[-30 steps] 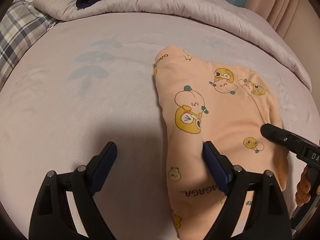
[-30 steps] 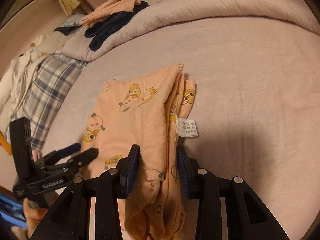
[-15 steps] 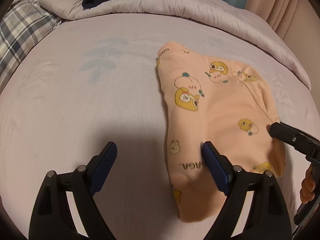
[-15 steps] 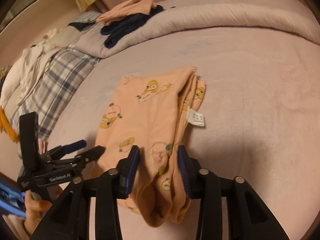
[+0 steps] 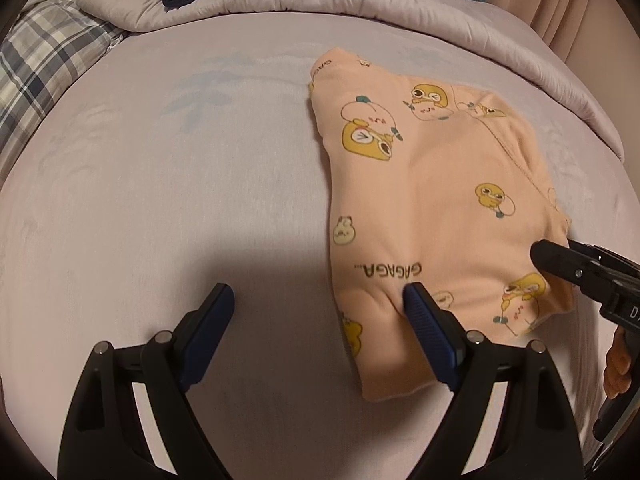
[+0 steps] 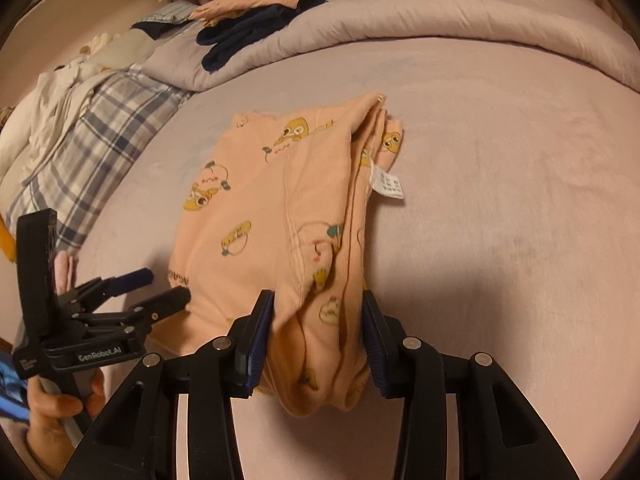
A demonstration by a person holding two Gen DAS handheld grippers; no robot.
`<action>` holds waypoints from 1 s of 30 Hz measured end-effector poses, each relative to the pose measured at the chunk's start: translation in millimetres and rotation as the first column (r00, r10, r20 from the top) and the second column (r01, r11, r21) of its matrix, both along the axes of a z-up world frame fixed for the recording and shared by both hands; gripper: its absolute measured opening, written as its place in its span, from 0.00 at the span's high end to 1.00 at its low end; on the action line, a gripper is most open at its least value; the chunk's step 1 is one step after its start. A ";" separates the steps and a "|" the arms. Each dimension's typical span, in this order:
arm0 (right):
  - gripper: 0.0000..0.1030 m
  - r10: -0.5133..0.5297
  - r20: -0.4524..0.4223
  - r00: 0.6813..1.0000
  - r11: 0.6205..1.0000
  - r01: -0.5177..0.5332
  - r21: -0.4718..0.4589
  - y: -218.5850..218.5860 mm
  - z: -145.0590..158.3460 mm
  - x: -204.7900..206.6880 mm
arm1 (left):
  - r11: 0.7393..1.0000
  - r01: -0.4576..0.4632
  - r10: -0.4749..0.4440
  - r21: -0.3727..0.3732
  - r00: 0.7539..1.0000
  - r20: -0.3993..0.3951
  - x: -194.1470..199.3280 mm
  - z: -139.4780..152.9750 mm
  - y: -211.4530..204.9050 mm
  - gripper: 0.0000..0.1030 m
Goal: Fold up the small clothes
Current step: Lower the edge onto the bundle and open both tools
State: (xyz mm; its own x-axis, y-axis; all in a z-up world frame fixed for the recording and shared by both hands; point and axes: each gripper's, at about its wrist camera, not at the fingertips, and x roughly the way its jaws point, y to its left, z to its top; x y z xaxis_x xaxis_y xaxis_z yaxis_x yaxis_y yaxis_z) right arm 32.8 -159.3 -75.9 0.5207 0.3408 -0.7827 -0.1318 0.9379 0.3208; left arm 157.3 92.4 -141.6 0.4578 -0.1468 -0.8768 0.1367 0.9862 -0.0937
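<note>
Soft lilac bedsheet (image 5: pixel 160 200); folded peach cartoon-print garment (image 5: pixel 432 200), ribbed edge bunched.

The peach garment (image 5: pixel 432 208) carries black printed lettering: seen from the left wrist, "GAGAGA..." runs upside down near its lower edge, just above the blue pad of the left tongs (image 5: pixel 316 316), and a fragment "GAGA" curves along its far corner. From the right wrist, only "AGAG" shows sideways at the garment's left edge. A small white care label (image 6: pixel 389 185) sticks out of its folded right edge, printed with rows of marks too small to read. The black body of the left tongs bears white lettering, "GenRobot.AI", in the right wrist view. On the right tongs (image 5: pixel 568 264), at the picture's edge, only a "D" shows.
</note>
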 end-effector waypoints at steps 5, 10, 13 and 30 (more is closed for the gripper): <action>0.59 0.008 -0.001 1.000 1.000 -0.008 -0.022 1.6 0.6 -5.3 | 1.000 0.000 0.000 0.022 1.000 -0.007 -10.3 -3.0 -2.2 0.14; 0.59 0.005 -0.008 1.000 1.000 -0.005 -0.021 0.1 0.4 -10.2 | 1.000 -0.010 0.011 0.022 1.000 -0.015 -16.5 -3.1 -1.2 0.15; 0.59 0.006 -0.008 1.000 1.000 -0.006 -0.026 0.0 0.7 -14.6 | 1.000 -0.013 0.013 0.028 1.000 -0.016 -21.1 -1.7 -1.8 0.15; 0.59 -0.013 0.189 0.982 0.995 -0.005 0.095 4.2 54.4 22.0 | 0.999 -0.009 0.010 -0.035 1.000 0.011 -28.2 11.2 2.1 0.19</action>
